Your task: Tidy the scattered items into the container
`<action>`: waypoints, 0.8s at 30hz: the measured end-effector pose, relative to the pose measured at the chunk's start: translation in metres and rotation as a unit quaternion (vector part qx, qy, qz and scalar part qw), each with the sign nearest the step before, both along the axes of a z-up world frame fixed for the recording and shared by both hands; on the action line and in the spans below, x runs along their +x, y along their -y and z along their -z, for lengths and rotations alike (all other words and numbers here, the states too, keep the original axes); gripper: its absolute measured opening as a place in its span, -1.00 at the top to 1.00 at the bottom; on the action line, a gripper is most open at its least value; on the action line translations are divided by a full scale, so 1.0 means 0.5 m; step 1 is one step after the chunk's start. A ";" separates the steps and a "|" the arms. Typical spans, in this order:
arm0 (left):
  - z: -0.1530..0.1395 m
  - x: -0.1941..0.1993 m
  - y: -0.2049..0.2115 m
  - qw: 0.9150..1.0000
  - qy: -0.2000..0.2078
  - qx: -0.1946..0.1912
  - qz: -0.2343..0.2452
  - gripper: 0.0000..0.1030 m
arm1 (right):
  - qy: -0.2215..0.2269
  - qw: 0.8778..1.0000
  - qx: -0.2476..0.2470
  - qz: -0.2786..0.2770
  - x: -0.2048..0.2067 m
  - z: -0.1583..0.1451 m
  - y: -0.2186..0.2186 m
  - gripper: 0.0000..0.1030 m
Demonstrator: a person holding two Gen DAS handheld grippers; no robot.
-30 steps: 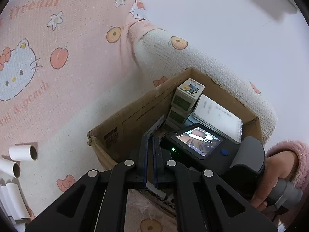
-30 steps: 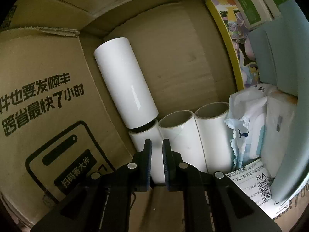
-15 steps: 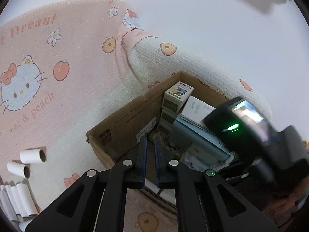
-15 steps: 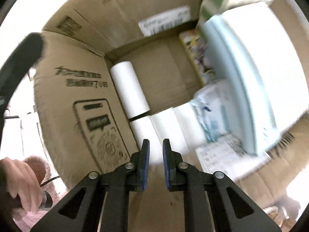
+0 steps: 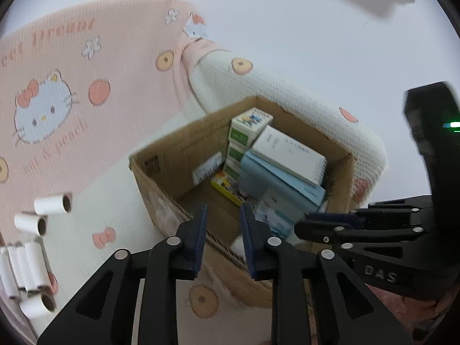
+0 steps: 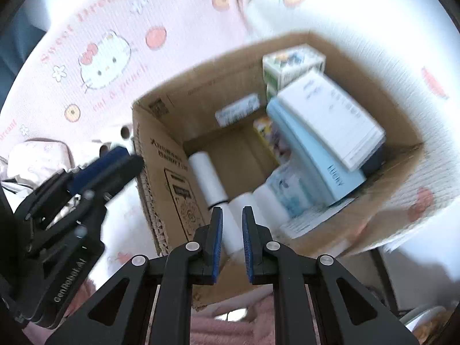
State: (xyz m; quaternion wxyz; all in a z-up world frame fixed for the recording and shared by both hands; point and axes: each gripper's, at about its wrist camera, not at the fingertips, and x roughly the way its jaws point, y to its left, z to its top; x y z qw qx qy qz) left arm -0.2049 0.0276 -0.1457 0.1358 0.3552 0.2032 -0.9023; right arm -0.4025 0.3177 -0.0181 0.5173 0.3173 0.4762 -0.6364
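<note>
The open cardboard box [image 5: 184, 149] [image 6: 161, 149] stands on a patterned blanket. Inside it lie white rolls [image 6: 207, 178], with stacked green-and-white packs [image 5: 247, 126], a white notebook [image 5: 290, 155] and a light blue case [image 6: 313, 161]. Several loose white rolls [image 5: 51, 204] lie on the blanket left of the box, more in a bunch [image 5: 26, 267]. My left gripper [image 5: 224, 215] hovers over the box's near wall, its jaws opening with nothing between them. My right gripper [image 6: 232, 215] hangs above the box, shut and empty; the rolls show behind its tips.
A pink and cream cartoon-cat blanket [image 5: 57, 109] covers the surface and a padded edge [image 5: 287, 92] behind the box. A white wall [image 5: 287, 14] rises beyond. A pink fluffy sleeve [image 6: 230, 330] shows at the bottom of the right wrist view.
My right gripper has lifted out of the box, which now shows whole from above. My left gripper has drawn back from the box and its jaws have parted.
</note>
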 end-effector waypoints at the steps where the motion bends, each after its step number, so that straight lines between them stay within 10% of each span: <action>1: 0.002 0.004 -0.004 1.000 0.003 0.007 -0.001 0.48 | 0.003 1.000 -0.008 -0.004 0.006 -0.003 -0.010 0.80; 9: -0.025 0.017 -0.008 0.998 0.022 0.031 -0.048 0.46 | 0.015 0.999 -0.036 0.020 0.035 -0.053 -0.038 0.80; 17: -0.075 0.008 -0.025 0.996 0.055 0.047 -0.052 -0.14 | 0.027 0.996 -0.084 -0.009 0.087 -0.155 -0.076 0.75; 20: -0.099 -0.011 -0.051 0.996 0.078 0.002 -0.049 -0.18 | 0.013 0.993 -0.114 -0.034 0.104 -0.207 -0.077 0.52; 24: -0.135 -0.012 -0.062 0.994 0.092 0.001 -0.065 -0.18 | -0.010 0.983 -0.181 -0.037 0.104 -0.268 -0.092 -0.25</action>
